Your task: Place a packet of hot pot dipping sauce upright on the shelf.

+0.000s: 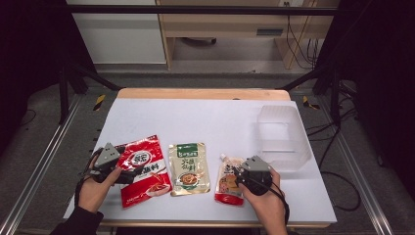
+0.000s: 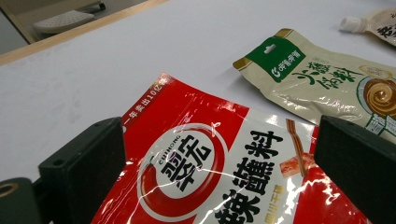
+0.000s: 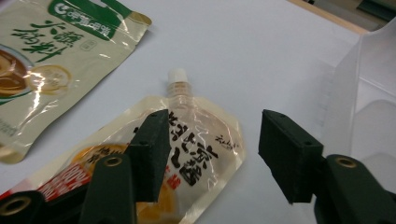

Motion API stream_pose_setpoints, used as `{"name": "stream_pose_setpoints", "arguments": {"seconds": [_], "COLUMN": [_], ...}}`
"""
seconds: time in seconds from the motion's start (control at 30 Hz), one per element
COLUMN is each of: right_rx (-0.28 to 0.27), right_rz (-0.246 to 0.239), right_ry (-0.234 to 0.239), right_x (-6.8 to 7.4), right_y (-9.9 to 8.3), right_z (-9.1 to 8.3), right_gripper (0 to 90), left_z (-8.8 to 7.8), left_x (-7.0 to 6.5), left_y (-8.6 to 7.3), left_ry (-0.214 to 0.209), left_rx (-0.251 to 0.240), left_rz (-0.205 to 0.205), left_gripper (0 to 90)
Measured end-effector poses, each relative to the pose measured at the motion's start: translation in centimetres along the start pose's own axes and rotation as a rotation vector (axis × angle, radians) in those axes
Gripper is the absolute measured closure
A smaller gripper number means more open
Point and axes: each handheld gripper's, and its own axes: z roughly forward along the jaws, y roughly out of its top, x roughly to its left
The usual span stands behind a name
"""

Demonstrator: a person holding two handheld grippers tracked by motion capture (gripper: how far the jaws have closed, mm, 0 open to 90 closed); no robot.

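Observation:
Three sauce pouches lie flat in a row near the table's front edge. At the left is a red pouch [image 1: 144, 169] [image 2: 187, 107], in the middle a beige pouch with a green top [image 1: 188, 169] [image 2: 322, 79] [image 3: 56, 51]. At the right is a small clear spouted pouch [image 1: 229, 181] [image 3: 187, 121] [image 2: 373, 23]. My left gripper [image 1: 128, 172] [image 2: 219, 140] is open, its jaws spread wide just above the red pouch's left part. My right gripper [image 1: 240, 175] [image 3: 215, 128] is open over the spouted pouch's right edge, one jaw above the pouch and the other beyond its edge.
A clear plastic bin [image 1: 284, 137] [image 3: 369, 102] stands at the right of the white table [image 1: 205, 117], just beyond my right gripper. A wooden edge runs along the table's far side, with dark frame legs and cables past it.

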Motion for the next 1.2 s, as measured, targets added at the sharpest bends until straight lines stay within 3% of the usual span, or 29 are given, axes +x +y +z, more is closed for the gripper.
{"name": "stream_pose_setpoints", "arguments": {"seconds": [0.2, 0.37, 0.53, 0.83, 0.97, 1.07, 1.2], "right_rx": [0.092, 0.115, 0.139, 0.154, 0.16, 0.159, 0.159], "right_rz": [0.023, 0.027, 0.078, 0.091, 0.107, 0.147, 0.15], "right_ry": [0.007, 0.001, 0.031, 0.04, 0.05, 0.08, 0.092], "right_x": [-0.8, -1.2, -1.8, -1.9, -2.0, -2.0, -1.9], "right_y": [0.7, 0.5, -0.1, -0.3, -0.4, -0.7, -0.7], "right_z": [3.1, 3.6, 4.2, 4.8, 5.0, 5.1, 5.1], "right_gripper": [55.0, 58.1, 50.7, 47.9, 48.8, 50.2, 56.4], "left_z": [0.0, 0.2, 0.3, 0.4, 0.5, 0.6, 0.6], "left_x": [-0.1, 0.0, -0.1, -0.1, -0.2, -0.2, -0.2], "left_y": [0.0, 0.0, 0.0, 0.0, 0.0, 0.0, 0.0], "left_ry": [0.002, -0.003, -0.011, -0.021, -0.029, -0.03, -0.033], "left_rx": [0.018, 0.022, 0.018, 0.012, 0.013, 0.013, 0.014], "left_rz": [0.012, 0.01, 0.007, 0.007, 0.009, 0.01, 0.008], "left_gripper": [2.6, 2.7, 2.7, 2.9, 3.2, 3.2, 3.2]}}
